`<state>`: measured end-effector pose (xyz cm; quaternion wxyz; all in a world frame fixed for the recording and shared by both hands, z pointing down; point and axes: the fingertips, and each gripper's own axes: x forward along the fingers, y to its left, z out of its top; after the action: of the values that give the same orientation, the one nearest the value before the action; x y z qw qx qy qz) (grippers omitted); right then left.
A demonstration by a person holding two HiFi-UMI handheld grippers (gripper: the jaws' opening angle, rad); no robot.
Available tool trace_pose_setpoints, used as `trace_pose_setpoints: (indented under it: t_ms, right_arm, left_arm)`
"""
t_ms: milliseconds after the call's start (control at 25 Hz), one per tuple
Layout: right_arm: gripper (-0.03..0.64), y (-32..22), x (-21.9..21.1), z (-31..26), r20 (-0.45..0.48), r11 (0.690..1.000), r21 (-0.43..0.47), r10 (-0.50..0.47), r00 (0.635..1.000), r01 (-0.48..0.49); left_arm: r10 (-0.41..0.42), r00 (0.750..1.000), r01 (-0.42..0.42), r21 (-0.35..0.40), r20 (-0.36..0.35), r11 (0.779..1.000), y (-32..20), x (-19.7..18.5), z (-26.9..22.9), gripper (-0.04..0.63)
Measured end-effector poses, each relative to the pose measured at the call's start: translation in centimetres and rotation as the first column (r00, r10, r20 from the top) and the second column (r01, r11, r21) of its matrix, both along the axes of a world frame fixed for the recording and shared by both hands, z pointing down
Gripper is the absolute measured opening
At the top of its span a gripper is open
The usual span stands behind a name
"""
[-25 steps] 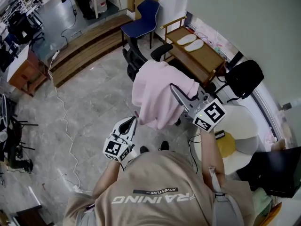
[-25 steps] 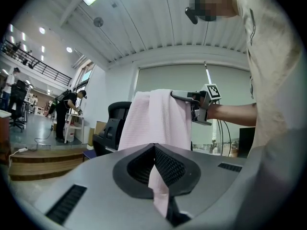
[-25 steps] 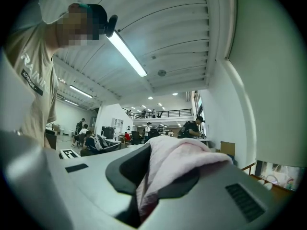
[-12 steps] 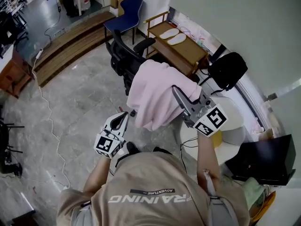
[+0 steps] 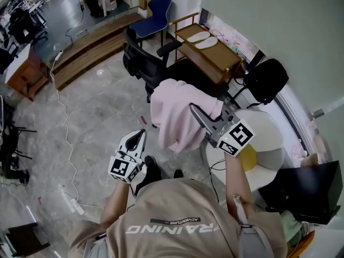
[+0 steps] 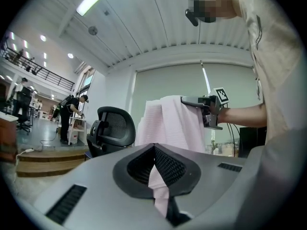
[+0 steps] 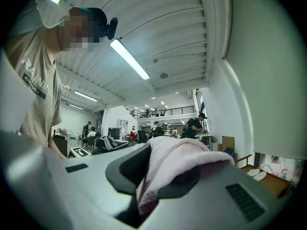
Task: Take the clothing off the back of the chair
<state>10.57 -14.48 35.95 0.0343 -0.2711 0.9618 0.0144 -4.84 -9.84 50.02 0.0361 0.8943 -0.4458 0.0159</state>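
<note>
**Head view with both gripper views, read from the wearer outward.** Nearest, on the wearer's side of the black office chair (image 5: 144,63), the left gripper (image 5: 140,137) had its jaws pressed onto a narrow fold of the pink garment (image 5: 177,114). In its own view a strip of cloth showed between the ribbed pads. To the right of the chair, the right gripper (image 5: 193,109) was clamped over a thick bunch of the same cloth, which swelled above its jaws.

The garment hung between the two grippers, in front of the chair and apart from its backrest. By appearance it was already off the chair. Its lower edge dangled above the floor.

To the right of the chair, under the right forearm, stood a white round table (image 5: 271,130). Beyond the chair lay a wooden bench (image 5: 215,55), and past that a blue chair (image 5: 156,16).

**Handling, as judged.** The garment looked light, soft and limp. It would sag and fold wherever unsupported, and it was not fragile. A thin pinch, as on the left, could slip out under a tug. A gathered handful near the top edge, as on the right, offered the surer hold. Two holds set well apart would keep the cloth above the floor and away from the chair's arms.
</note>
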Motion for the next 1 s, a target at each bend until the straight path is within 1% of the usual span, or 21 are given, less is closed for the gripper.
trace_pose_setpoints:
  t_ms: [200,360,480,640,800,1000]
  right_arm:
    - [0.06,2.6,1.5,1.7,0.008,0.998,-0.034,-0.056,0.998,0.057]
    - [0.06,4.8,1.4,3.1,0.019,0.994,-0.066,-0.081,0.997,0.082]
    - [0.06,6.3,1.2,3.3,0.025,0.992,-0.071,-0.099,0.995,0.101]
    - [0.06,7.8,0.7,3.3,0.039,0.992,-0.066,-0.106,0.994,0.108]
    - [0.06,9.2,-0.5,3.5,0.043,0.992,-0.074,-0.096,0.994,0.099]
    - [0.06,11.4,-2.3,3.7,0.053,0.996,-0.075,-0.044,0.998,0.048]
  left_arm:
    - [-0.074,0.997,0.074,-0.027,0.016,0.997,3.9,1.2,0.6,0.012]
    - [-0.104,0.994,0.105,-0.037,0.026,0.994,6.7,1.0,0.6,0.012]
    - [-0.119,0.993,0.119,-0.032,0.026,0.992,7.8,0.8,0.3,0.012]
    - [-0.116,0.993,0.117,-0.029,0.024,0.993,8.7,0.5,0.1,0.012]
    - [-0.105,0.994,0.105,-0.008,0.018,0.994,9.5,-0.6,-0.8,0.012]
    - [-0.074,0.997,0.074,0.038,0.009,0.997,10.6,-2.9,-2.4,0.012]
